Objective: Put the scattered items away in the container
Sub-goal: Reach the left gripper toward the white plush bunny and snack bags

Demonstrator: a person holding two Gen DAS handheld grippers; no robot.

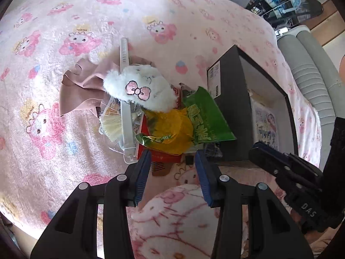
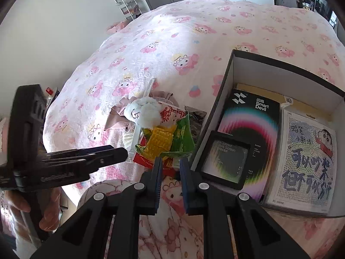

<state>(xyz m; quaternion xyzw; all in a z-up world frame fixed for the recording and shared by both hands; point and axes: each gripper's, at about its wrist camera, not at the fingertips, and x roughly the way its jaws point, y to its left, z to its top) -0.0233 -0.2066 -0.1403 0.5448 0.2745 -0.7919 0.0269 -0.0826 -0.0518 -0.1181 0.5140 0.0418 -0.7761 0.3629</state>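
Clutter lies in one heap on the bed (image 1: 64,21), which has a pink cartoon-print blanket. On top of the heap sits a white plush toy (image 1: 140,86) with a pink bow. Under it are a pink cloth (image 1: 82,88), a long white strap (image 1: 126,108), a yellow-and-green snack bag (image 1: 172,129) and a red flat pack (image 1: 163,156).

Just beside the heap, on its right, stands the black box (image 2: 217,116), open at the top. Inside it are a black "Smart Devil" package (image 2: 254,116), a smaller dark screen-protector case (image 2: 226,159) lying on that package, and a cartoon card (image 2: 306,164).

The left gripper (image 1: 173,157) is spread, its fingers at the near edge of the heap, holding nothing. The right gripper (image 2: 170,164) has a narrower gap between its fingers, also empty, and it hovers between the heap and the box.
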